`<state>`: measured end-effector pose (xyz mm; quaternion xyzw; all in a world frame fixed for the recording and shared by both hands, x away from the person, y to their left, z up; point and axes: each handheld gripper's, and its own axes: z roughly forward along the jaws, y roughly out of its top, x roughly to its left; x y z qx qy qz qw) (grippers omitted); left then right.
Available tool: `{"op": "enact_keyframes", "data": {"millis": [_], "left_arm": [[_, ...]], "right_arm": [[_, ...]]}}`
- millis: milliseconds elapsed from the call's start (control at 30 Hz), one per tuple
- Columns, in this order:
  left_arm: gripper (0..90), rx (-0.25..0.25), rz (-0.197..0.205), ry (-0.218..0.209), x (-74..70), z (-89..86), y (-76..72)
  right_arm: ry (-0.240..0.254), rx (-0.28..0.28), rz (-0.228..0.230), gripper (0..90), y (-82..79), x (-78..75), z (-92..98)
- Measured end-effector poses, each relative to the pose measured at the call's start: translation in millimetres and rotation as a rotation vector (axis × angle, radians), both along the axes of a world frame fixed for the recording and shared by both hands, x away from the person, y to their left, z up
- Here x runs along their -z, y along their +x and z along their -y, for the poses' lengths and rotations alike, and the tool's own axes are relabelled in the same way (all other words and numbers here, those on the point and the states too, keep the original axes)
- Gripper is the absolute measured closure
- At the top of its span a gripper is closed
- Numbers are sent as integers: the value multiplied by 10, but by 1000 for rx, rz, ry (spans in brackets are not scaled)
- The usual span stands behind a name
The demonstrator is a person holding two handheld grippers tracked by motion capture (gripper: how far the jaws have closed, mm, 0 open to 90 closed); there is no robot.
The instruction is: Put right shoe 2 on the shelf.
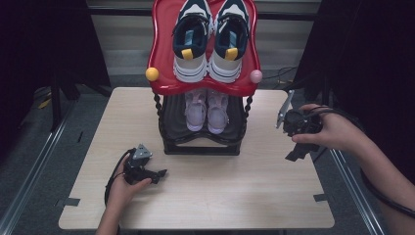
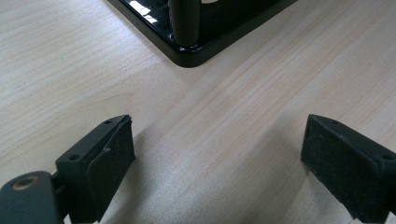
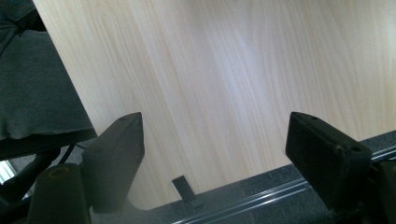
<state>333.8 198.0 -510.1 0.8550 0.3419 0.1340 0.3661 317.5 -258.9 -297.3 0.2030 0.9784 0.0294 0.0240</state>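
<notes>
Left gripper [image 1: 161,172] rests on the pale wood table [image 1: 205,196] toward its near left corner, jaws spread, nothing between them. Right gripper [image 1: 295,152] hovers over the right edge, jaws likewise spread and empty. The shoe rack [image 1: 203,144] stands at the far edge, centre; navy sneakers [image 1: 211,41] above, pink sneakers [image 1: 206,110] below. Dark curtains [image 1: 372,58] surround; grey floor [image 1: 34,161].

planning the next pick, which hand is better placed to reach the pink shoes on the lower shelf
Probably left. The left gripper sits on the table near the rack's front corner, jaws open. The right gripper hangs at the table's right edge, farther from the pink shoes.
</notes>
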Motion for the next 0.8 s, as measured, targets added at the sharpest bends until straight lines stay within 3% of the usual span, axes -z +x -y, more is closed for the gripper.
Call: {"op": "enact_keyframes", "data": {"millis": [167,600,800], "left_arm": [[91,5,-4,7,-3,-4,0],[91,5,-4,6,-3,-4,0],[91,5,-4,6,-3,-4,0]], "right_arm": [[22,-3,3,191,-23,231,4],[77,-12,-41,186,-66,895,-58],[100,3,-18,187,-86,1104,-23]]}}
